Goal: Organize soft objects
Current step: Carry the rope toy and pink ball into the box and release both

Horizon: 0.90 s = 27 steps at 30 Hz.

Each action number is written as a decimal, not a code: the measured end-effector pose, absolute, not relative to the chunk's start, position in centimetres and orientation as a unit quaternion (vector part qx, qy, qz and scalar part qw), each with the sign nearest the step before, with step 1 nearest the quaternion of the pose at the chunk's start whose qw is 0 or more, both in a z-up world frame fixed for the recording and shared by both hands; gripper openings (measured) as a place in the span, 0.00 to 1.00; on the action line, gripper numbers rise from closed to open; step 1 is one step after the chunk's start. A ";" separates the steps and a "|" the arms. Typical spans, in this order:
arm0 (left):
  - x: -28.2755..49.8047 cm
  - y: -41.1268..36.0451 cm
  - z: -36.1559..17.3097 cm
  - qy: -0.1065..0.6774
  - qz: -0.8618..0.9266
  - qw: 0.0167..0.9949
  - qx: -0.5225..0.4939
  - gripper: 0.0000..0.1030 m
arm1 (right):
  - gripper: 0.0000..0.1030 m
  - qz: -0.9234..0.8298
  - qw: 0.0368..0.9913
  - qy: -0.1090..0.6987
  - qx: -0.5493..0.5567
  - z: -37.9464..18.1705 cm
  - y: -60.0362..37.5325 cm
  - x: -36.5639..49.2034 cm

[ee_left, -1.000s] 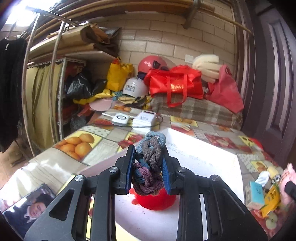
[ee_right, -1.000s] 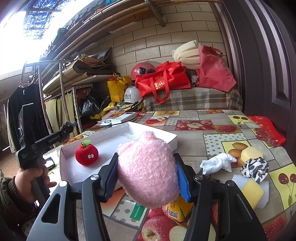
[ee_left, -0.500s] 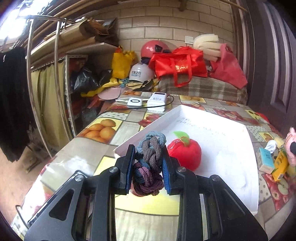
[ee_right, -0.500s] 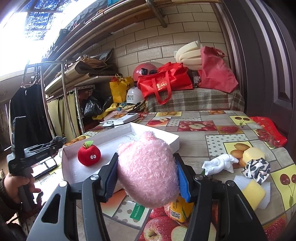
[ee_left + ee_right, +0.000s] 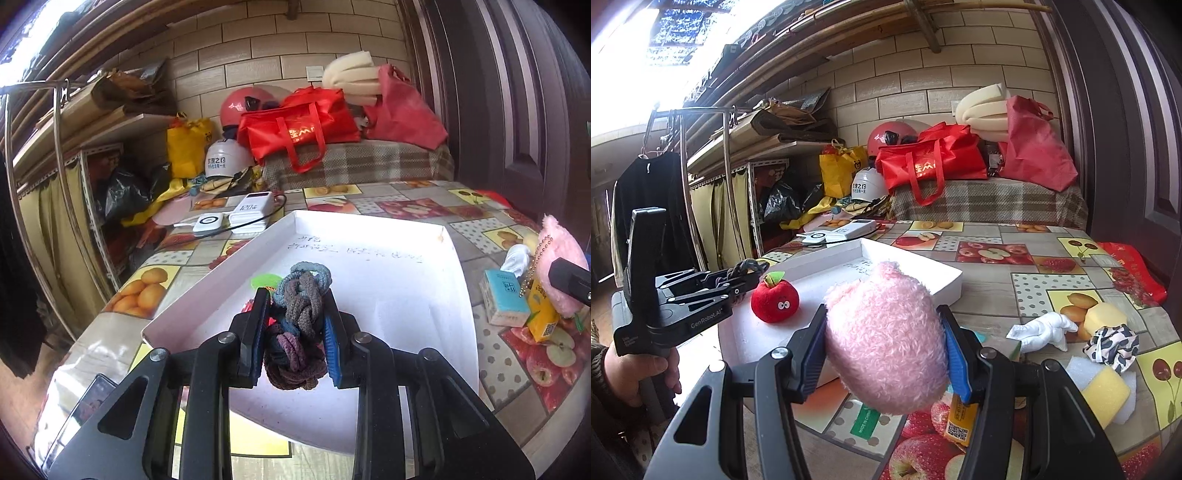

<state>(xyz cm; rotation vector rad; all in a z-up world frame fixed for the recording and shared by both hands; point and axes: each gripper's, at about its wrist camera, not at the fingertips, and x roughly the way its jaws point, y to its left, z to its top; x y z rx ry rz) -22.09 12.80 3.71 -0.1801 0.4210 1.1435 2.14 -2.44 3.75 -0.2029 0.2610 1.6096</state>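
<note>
My left gripper [image 5: 295, 332] is shut on a braided bundle of hair ties [image 5: 301, 321], grey, blue and maroon, held above the near left corner of the white tray [image 5: 388, 280]. It also shows in the right wrist view [image 5: 746, 275]. A red plush apple [image 5: 774, 300] sits in the tray [image 5: 923, 267], mostly hidden behind the hair ties in the left wrist view. My right gripper [image 5: 884, 354] is shut on a pink fluffy plush [image 5: 886, 339], held above the table just right of the tray.
On the table right of the tray lie a white glove [image 5: 1043, 328], a yellow sponge [image 5: 1104, 391], a patterned scrunchie [image 5: 1112, 343], a tissue pack [image 5: 504, 299] and a juice carton [image 5: 541, 314]. Power banks [image 5: 251, 212] lie beyond the tray. A phone [image 5: 85, 410] lies at the near left.
My left gripper has moved forward and right over the tray's near corner with the hair ties. The right gripper with the pink plush has hardly moved.
</note>
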 end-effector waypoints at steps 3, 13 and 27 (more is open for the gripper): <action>-21.9 13.8 3.6 0.206 0.533 0.814 -0.105 0.25 | 0.54 0.718 0.679 0.118 -0.095 3.6 -2.0 1.8; -20.1 15.6 3.1 0.230 0.517 0.815 -0.123 0.25 | 0.54 0.725 0.670 0.111 -0.117 3.4 0.9 -0.6; -17.7 17.6 2.7 0.255 0.505 0.815 -0.125 0.26 | 0.54 0.716 0.672 0.141 -0.126 3.1 6.3 -1.6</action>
